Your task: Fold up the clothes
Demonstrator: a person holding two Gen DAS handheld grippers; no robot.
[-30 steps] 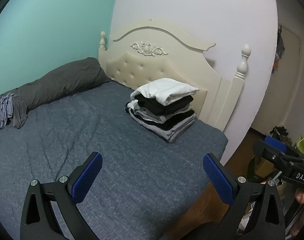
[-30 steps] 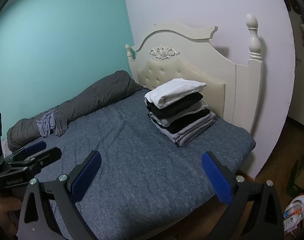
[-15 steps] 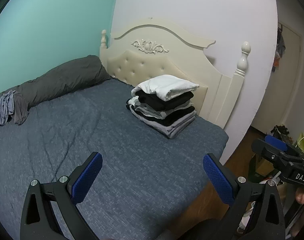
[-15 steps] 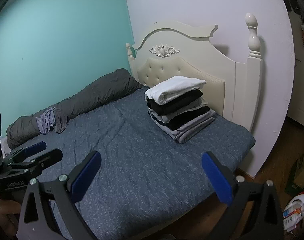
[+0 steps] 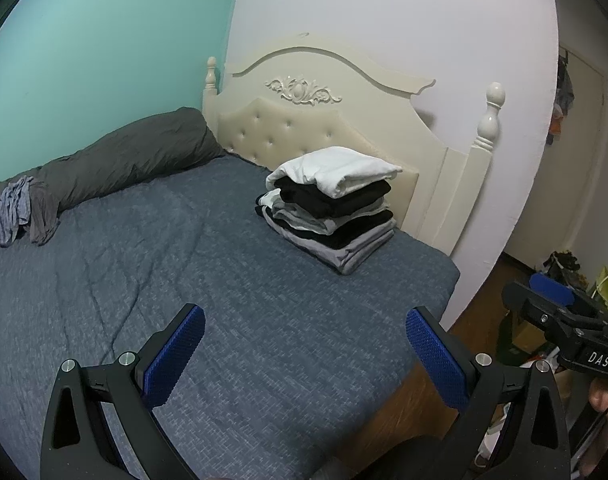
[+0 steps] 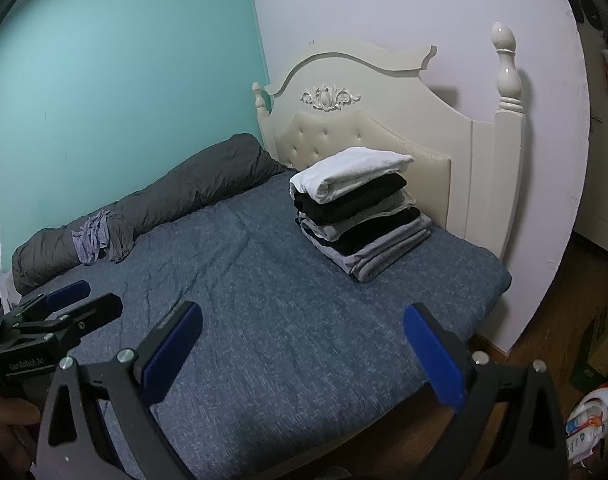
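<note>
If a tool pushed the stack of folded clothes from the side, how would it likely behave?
The stack of folded clothes looks soft and unevenly layered, so it would probably shear or slump. The white top garment overhangs, so it likely slides off first.

Grey bolster end cut off

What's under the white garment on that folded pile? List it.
Under the white garment lie folded layers: black, light grey, black, then grey at the bottom of the pile, resting on the blue bedspread. Exact garment count cannot be told.
</note>
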